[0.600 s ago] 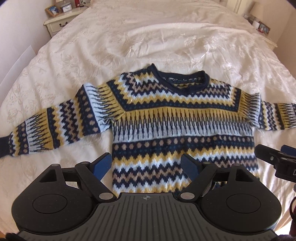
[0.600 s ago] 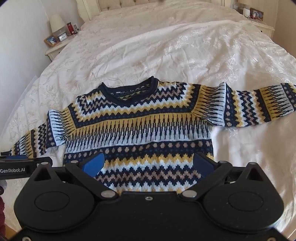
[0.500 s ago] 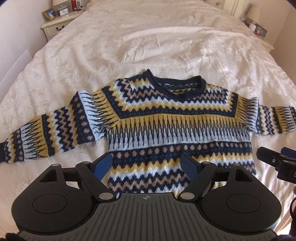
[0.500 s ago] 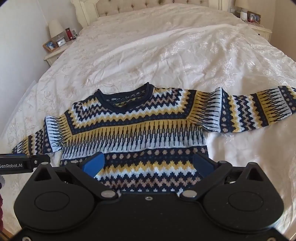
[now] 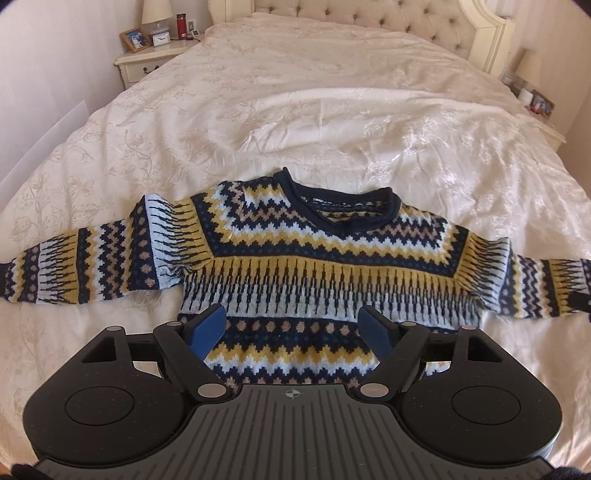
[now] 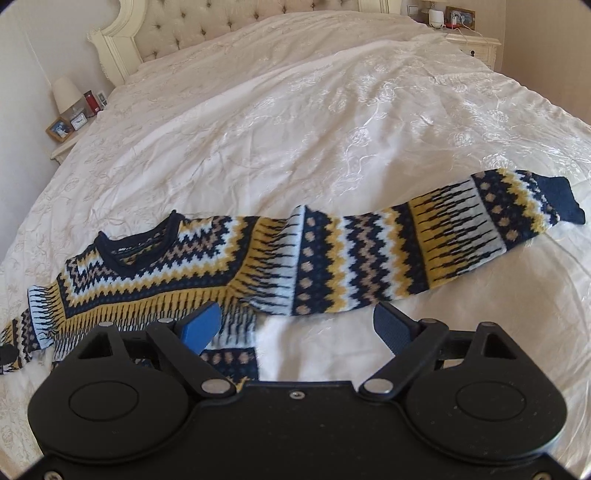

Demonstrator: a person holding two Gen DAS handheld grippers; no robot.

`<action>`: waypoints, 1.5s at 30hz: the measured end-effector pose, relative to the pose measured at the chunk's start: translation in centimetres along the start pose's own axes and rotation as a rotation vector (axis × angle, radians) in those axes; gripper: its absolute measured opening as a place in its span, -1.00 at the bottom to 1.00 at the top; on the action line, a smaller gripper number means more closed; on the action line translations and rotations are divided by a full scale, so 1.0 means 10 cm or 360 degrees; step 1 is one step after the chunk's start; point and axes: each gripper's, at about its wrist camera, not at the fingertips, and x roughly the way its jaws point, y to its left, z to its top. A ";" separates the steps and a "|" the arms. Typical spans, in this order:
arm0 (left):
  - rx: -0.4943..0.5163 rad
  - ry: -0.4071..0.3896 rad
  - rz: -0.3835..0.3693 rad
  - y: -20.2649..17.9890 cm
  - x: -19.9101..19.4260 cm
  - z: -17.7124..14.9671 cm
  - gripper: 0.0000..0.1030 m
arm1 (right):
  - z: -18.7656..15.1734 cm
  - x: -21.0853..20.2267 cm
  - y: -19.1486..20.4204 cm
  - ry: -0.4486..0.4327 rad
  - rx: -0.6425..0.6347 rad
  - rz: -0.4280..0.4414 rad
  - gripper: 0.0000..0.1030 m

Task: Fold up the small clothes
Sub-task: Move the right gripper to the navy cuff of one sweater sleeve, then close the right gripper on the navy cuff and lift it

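A small knitted sweater [image 5: 314,266] in navy, yellow, pale blue and tan zigzags lies flat, front up, on a cream bedspread [image 5: 295,110], both sleeves spread sideways. My left gripper [image 5: 293,328] hangs open above the sweater's lower body, its blue pads empty. The right gripper [image 6: 295,325] is open too, above the bedspread just below the sweater's right sleeve [image 6: 424,243], near the armpit. That sleeve runs out to a navy cuff [image 6: 565,199]. The neckline [image 6: 140,243] shows at the left of the right wrist view.
A tufted headboard [image 5: 369,14] closes the far end of the bed. A nightstand [image 5: 151,62] with a lamp, photo frame, clock and red bottle stands at the far left. Another nightstand [image 6: 469,40] is at the far right. White wall runs along the left.
Both grippers have pulled back and tilted up, so more of the bed shows. The right gripper has swung right, from over the sweater's body to the right sleeve. The sweater has not moved.
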 end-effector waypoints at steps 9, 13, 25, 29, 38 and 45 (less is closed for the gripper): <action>0.0053 -0.0032 0.0142 -0.54 0.02 -0.06 0.51 | 0.57 0.05 -1.05 -0.0009 -0.0001 -0.0113 0.56; 0.0013 0.0002 0.0091 -0.67 0.06 -0.07 0.51 | 0.76 0.05 -1.45 -0.0051 0.0022 -0.0203 0.56; 0.0006 0.0115 0.0160 -0.86 0.10 -0.13 0.51 | 0.90 0.40 -2.53 0.0059 0.0419 -0.0263 0.57; -0.0003 0.0127 0.0169 -0.86 0.10 -0.12 0.51 | 0.86 0.53 -2.61 0.0103 0.0465 -0.0230 0.60; -0.0011 0.0146 0.0127 -0.77 0.15 -0.12 0.51 | 0.96 0.36 -2.34 0.0017 0.0425 -0.0100 -0.55; 0.0007 0.0138 0.0075 -0.52 0.21 -0.10 0.51 | 1.32 -0.13 -1.61 -0.0185 0.0317 0.0075 -0.56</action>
